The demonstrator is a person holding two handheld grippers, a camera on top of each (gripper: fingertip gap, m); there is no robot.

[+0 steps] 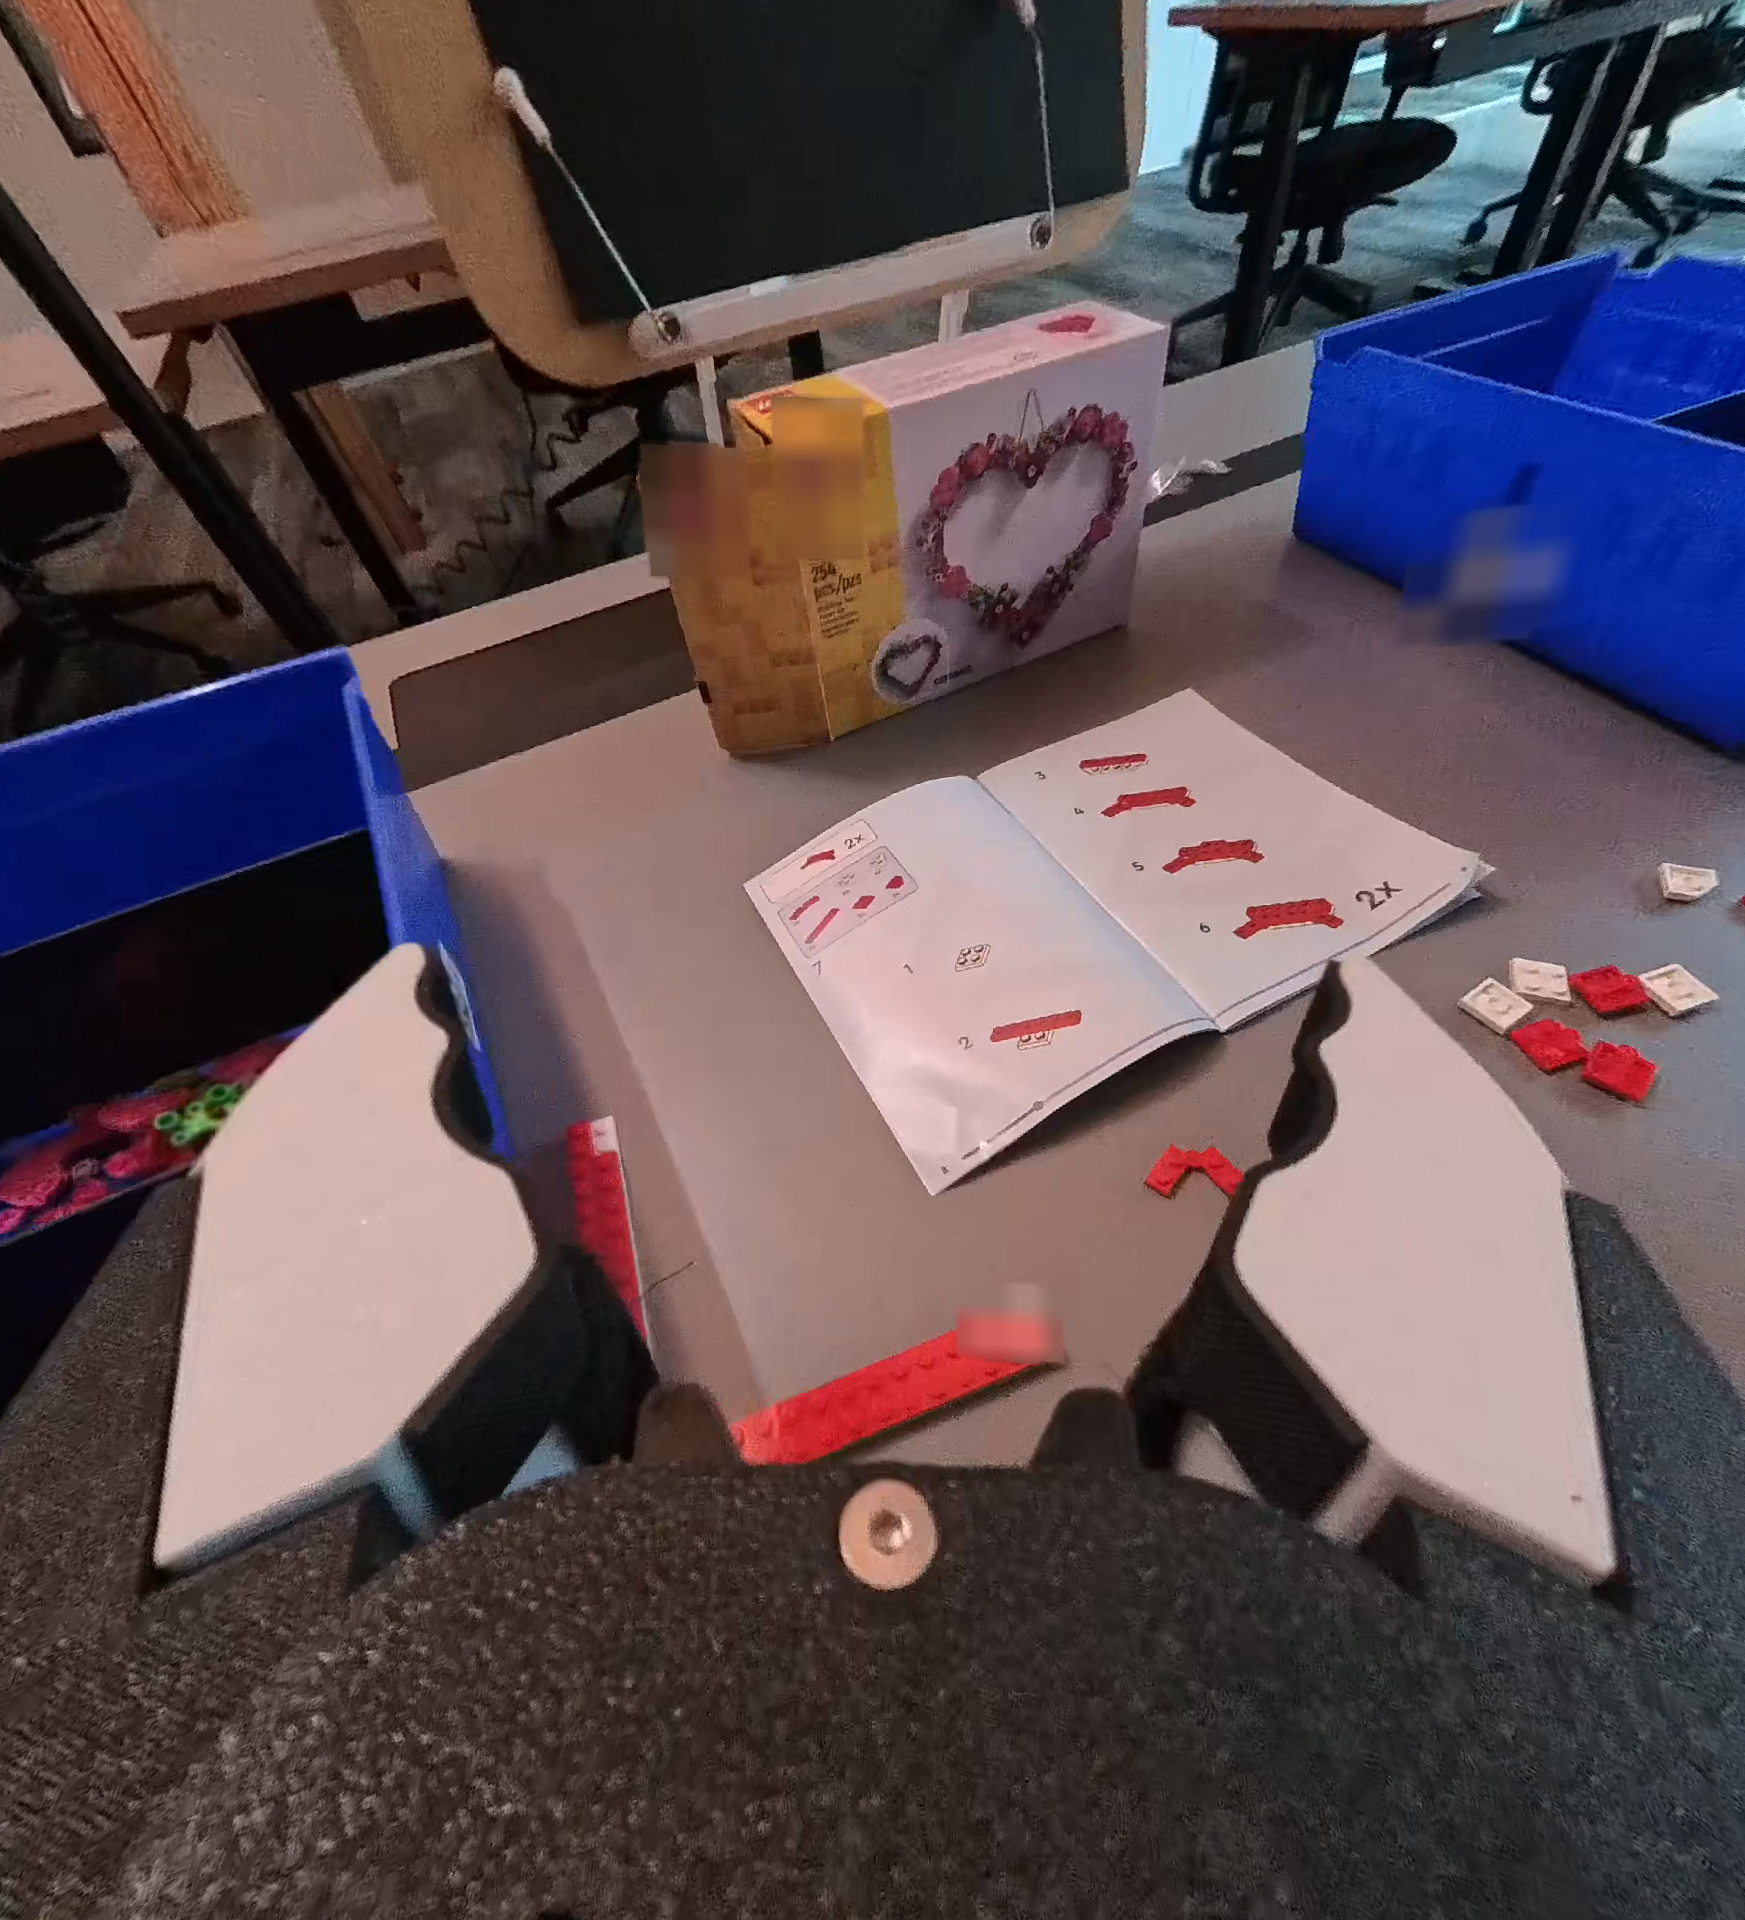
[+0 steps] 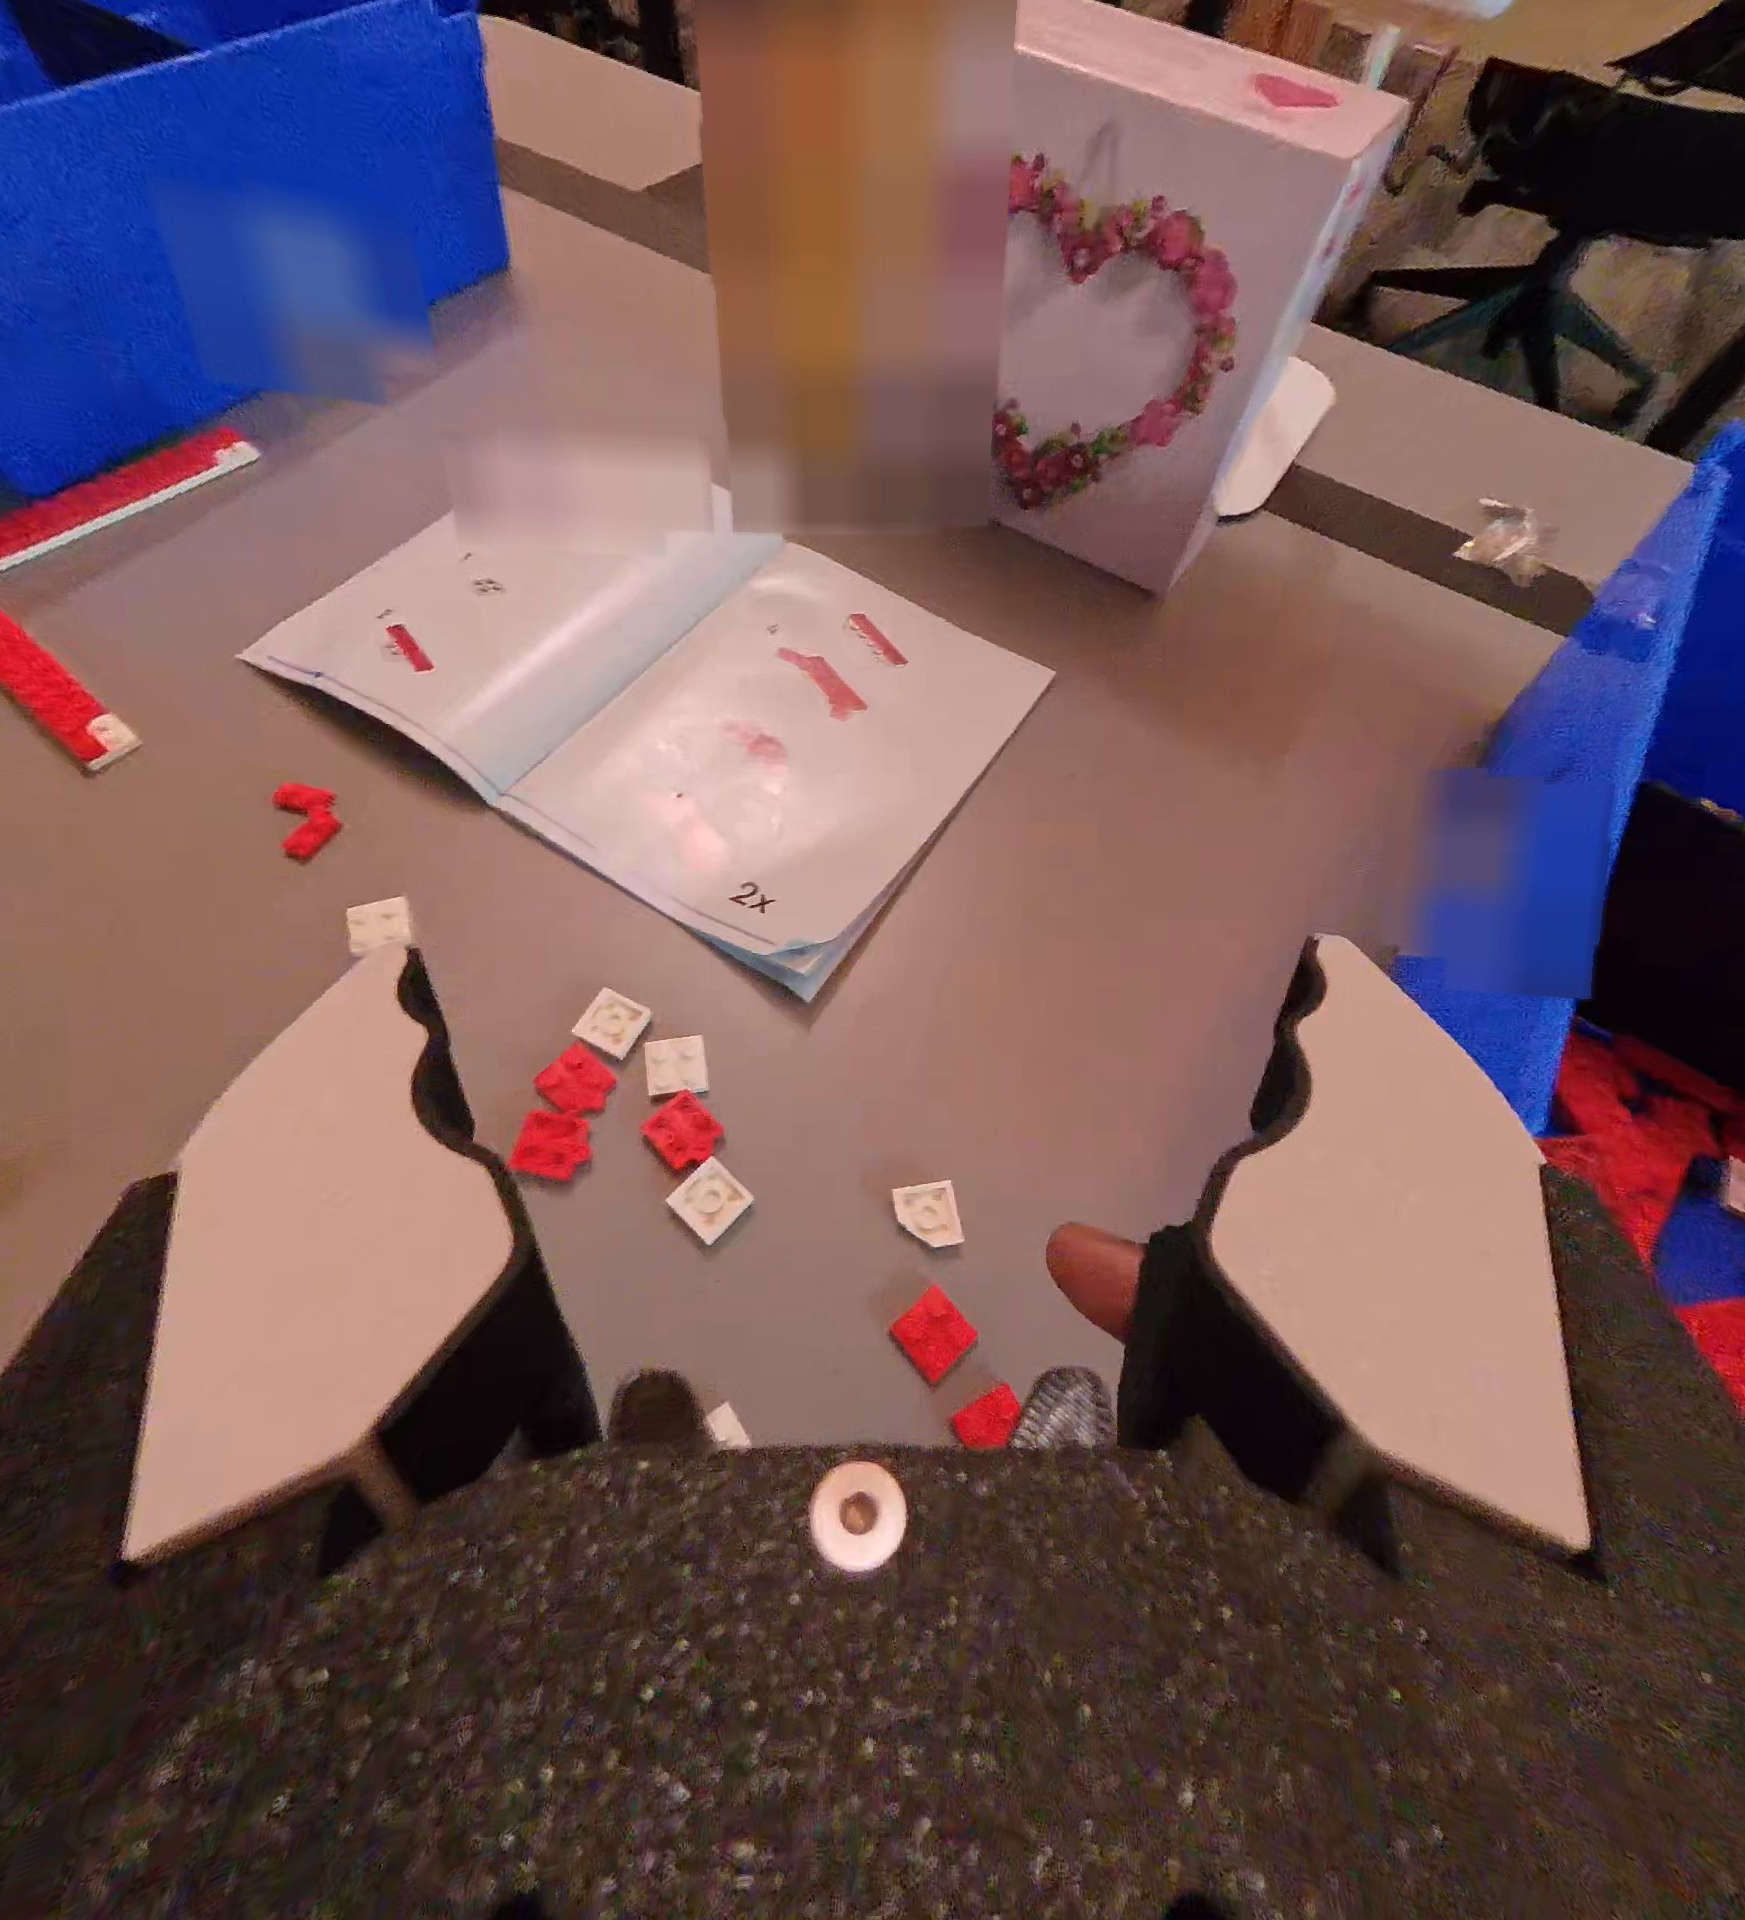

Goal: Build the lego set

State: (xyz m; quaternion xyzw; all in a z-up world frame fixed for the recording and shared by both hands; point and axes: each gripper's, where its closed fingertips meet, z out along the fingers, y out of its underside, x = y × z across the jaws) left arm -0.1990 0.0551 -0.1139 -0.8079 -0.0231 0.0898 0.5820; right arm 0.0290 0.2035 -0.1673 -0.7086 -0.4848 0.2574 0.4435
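Observation:
My left gripper [image 1: 878,977] is open and empty above the grey table [image 1: 639,935]. Under it lie two long red plates in an L [image 1: 878,1392]; they also show in the right wrist view [image 2: 16,634]. A small red bracket piece [image 1: 1192,1169] lies near its right finger and shows in the right wrist view too [image 2: 307,821]. The open instruction booklet [image 1: 1086,914] lies in the middle. My right gripper [image 2: 857,966] is open and empty above several loose small red and white square plates [image 2: 629,1101]. A red plate [image 2: 933,1333] and a white one [image 2: 928,1211] lie between its fingers.
The set's box [image 1: 951,530] stands upright behind the booklet. A blue bin with pink and green pieces [image 1: 120,1132] is at the left. A blue bin with red pieces [image 2: 1699,1195] is at the right. A fingertip [image 2: 1091,1273] shows by the right finger. Both grippers' tips are roughly 15 cm from the small red bracket piece [image 1: 1192,1169]. It is also in sight in the right wrist view [image 2: 300,805].

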